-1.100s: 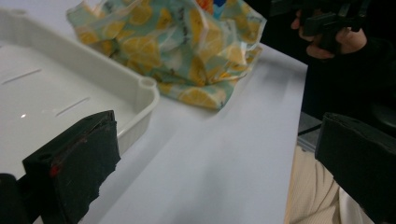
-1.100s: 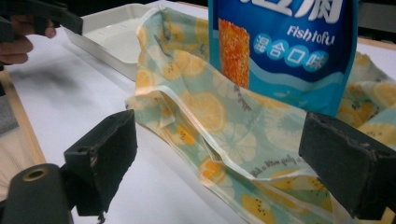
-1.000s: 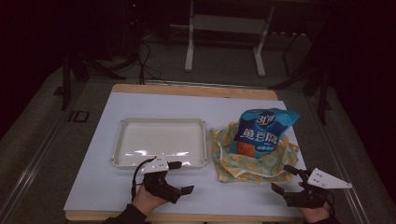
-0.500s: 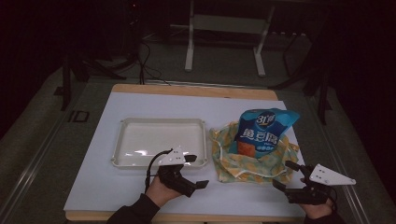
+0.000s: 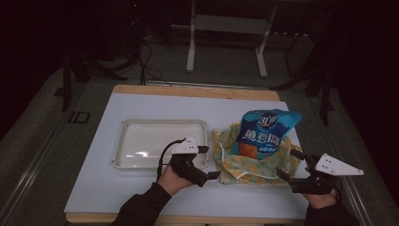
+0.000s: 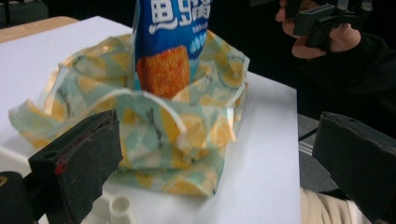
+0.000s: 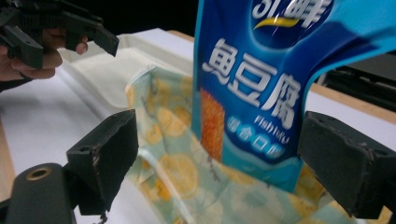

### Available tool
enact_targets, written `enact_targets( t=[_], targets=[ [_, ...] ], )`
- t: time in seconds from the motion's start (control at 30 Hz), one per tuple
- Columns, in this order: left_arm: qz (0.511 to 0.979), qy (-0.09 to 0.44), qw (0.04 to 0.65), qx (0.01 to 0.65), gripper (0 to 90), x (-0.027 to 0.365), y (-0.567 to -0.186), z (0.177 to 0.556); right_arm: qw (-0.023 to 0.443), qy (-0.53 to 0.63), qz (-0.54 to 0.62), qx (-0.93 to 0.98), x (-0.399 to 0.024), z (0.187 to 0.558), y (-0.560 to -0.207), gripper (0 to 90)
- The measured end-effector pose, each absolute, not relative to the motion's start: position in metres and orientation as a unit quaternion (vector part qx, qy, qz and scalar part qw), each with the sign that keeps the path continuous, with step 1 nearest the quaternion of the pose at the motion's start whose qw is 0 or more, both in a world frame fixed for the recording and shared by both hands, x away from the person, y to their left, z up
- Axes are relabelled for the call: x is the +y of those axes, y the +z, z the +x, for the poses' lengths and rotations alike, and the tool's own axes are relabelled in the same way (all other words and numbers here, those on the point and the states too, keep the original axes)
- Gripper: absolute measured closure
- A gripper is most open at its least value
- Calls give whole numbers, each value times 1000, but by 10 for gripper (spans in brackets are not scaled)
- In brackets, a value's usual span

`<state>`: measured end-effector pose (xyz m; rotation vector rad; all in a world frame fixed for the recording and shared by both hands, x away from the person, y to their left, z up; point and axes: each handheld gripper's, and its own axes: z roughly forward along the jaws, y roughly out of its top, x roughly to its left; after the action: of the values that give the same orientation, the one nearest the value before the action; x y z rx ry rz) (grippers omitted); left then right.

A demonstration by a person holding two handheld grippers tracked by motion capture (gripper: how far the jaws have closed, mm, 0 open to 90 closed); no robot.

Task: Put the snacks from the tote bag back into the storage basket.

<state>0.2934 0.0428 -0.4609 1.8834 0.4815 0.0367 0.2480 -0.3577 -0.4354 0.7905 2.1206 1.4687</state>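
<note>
Just ahead of left gripper [image 5: 207, 162], jaws spread, empty: lemon-print bag [image 5: 235, 162] holding snack packet [image 5: 266, 132] | moved in from tray [image 5: 129, 143] since a second ago | right gripper [image 5: 291, 164] likewise agape beside bag | likely grasp upcoming

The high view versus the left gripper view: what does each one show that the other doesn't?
The high view alone shows the white tray whole, the table's wooden far edge and a metal stand beyond. The left gripper view alone shows the open left tongs close up, aimed at the lemon-print cloth bag. Both show that bag, the blue snack packet in it, and the right tongs.
</note>
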Motion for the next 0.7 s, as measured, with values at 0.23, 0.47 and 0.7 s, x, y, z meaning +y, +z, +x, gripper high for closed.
enact_targets(
  t=[0.23,0.47,0.7],
  targets=[
    [795,29,572,200,19,30,-449,308,233,537,285,759,-359,256,-427,121],
    [792,34,579,191,19,18,-439,322,247,540,288,752,-363,264,-417,120],
    [789,47,584,186,19,3,-430,340,263,539,296,744,-368,274,-409,123]
  ],
)
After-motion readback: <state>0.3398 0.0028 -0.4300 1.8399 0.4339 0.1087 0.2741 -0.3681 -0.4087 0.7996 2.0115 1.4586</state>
